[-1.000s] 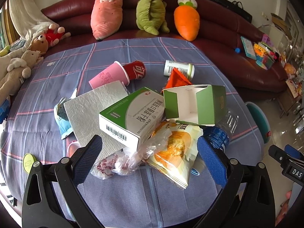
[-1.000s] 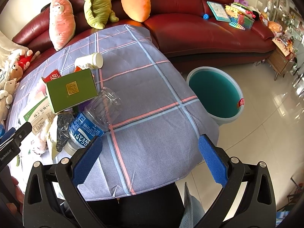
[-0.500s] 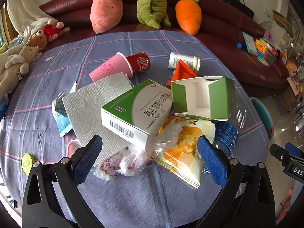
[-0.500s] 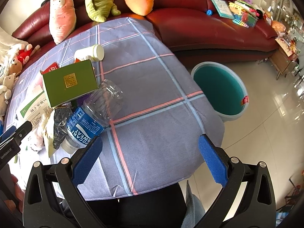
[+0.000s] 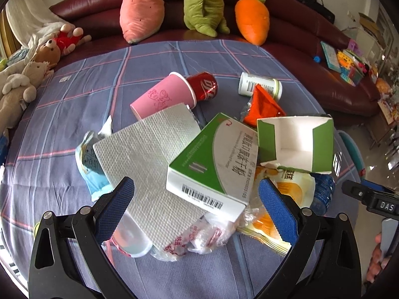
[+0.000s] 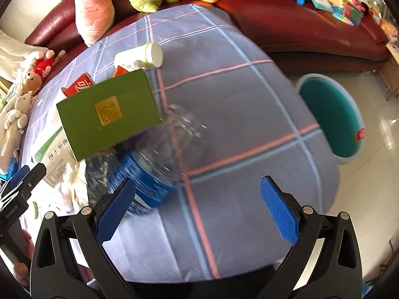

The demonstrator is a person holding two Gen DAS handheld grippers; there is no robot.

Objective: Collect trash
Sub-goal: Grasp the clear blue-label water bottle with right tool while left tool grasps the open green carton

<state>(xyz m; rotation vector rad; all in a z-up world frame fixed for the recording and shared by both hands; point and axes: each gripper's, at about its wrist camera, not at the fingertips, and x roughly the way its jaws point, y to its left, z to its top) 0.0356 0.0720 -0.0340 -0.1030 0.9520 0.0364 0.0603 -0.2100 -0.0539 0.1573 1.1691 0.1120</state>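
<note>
A pile of trash lies on a purple checked tablecloth (image 5: 74,87). In the left wrist view my left gripper (image 5: 197,204) is open, its blue pads on either side of a green and white medicine box (image 5: 212,164) and a white paper sheet (image 5: 147,154). Around them lie an open green box (image 5: 296,142), a snack bag (image 5: 291,191), a pink cup (image 5: 164,97), a red can (image 5: 204,86) and a white pill bottle (image 5: 259,87). My right gripper (image 6: 199,206) is open and empty, close to a clear plastic bottle (image 6: 159,159) by the green box (image 6: 109,114).
A teal bin (image 6: 331,122) stands on the tiled floor right of the table. A dark red sofa (image 5: 299,37) with plush toys (image 5: 142,7) runs behind the table. Stuffed bears (image 5: 22,79) sit at the left. Books and toys (image 5: 346,59) lie on the sofa's right end.
Both grippers have moved closer to the pile. The left one now has the medicine box between its open pads. The right one has come nearer the plastic bottle.
</note>
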